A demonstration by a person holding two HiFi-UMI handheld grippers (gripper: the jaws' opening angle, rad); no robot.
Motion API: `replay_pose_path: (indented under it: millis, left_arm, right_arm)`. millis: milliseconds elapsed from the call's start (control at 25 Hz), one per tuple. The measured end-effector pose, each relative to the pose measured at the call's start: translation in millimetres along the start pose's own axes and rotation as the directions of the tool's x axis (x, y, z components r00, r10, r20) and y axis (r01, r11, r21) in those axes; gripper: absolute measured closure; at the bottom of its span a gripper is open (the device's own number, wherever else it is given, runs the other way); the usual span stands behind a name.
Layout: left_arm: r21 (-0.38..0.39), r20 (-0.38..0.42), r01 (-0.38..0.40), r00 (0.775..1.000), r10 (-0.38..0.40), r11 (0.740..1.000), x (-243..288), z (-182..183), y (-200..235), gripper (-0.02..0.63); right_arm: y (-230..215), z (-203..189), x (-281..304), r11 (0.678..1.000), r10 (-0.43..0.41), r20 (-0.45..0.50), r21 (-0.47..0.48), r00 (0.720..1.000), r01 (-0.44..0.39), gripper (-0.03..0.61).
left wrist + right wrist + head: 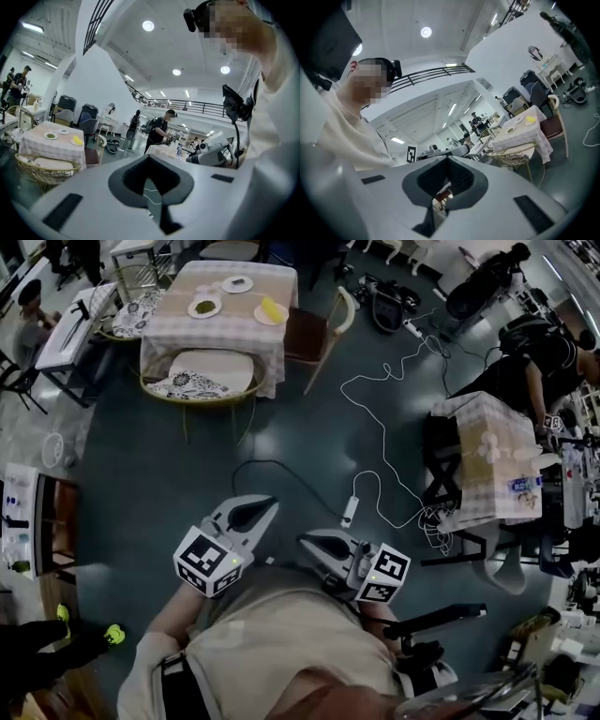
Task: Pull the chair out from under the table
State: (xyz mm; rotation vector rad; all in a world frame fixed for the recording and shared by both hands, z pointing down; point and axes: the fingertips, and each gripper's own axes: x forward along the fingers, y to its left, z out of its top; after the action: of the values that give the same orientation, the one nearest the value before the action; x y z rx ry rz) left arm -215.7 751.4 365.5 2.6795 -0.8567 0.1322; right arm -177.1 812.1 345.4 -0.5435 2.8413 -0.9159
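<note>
**Head view.** The left gripper [265,508] and the right gripper [309,543] are both clenched on nothing. They are held close in front of the person's torso, above the dark floor. The chair [202,381] to be pulled has a wicker frame, a pale seat and a patterned cushion. It sits tucked under the near edge of the table [169,329], well apart from both grippers.

I judge the task to be at its approach step, with no contact made yet.

Counted here:
- two grippers
- three plates [237,283] on the checked cloth
- three chairs round that table: the tucked one, a brown-seated chair [314,329] at its right side, and a second wicker chair [131,315] at its left

One white cable [384,418] snakes over the floor to the right of the path.

**Left gripper view.** The jaws of the left gripper [150,157] meet at their tips with nothing between them. The table [47,147] lies far off at the left, and the chair [44,171] sits under its front edge.

**Right gripper view.** The right gripper [449,158] is likewise closed and empty. The table [518,138] and the chair [513,157] are in the distance, right of centre.

The next move probably calls for walking up clear of the cable. A gripper must then open, close on the chair's back rim and draw it straight out.
</note>
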Motion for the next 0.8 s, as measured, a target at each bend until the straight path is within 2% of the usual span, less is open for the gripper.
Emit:
replay_pose_path:
  millis: [160,400,640,800]
  left_arm:
    - [-0.023,0.008,0.041,0.999,-0.041,0.999,0.9,1.3,14.5,0.607]
    - [0.077,-0.026,0.025,0.999,-0.023,0.997,20.8,5.8,22.7,0.607]
    - [0.040,-0.004,0.009,1.000,-0.009,0.999,46.1,12.9,29.7,0.607]
    - [0.011,-0.017,0.004,1.000,-0.004,1.000,78.5,15.2,27.3,0.607]
  right_arm:
    - [-7.0,2.6,14.4,1.000,-0.027,-0.019,-0.007,0.999,0.027,0.568]
    - [-22.7,5.3,19.6,0.997,-0.076,-0.039,-0.012,0.996,0.076,0.566]
    - [-46.6,14.1,22.6,1.000,0.013,-0.048,0.029,0.999,-0.012,0.566]
    - [-69.6,31.3,11.5,0.995,0.100,-0.046,0.014,0.994,-0.099,0.566]
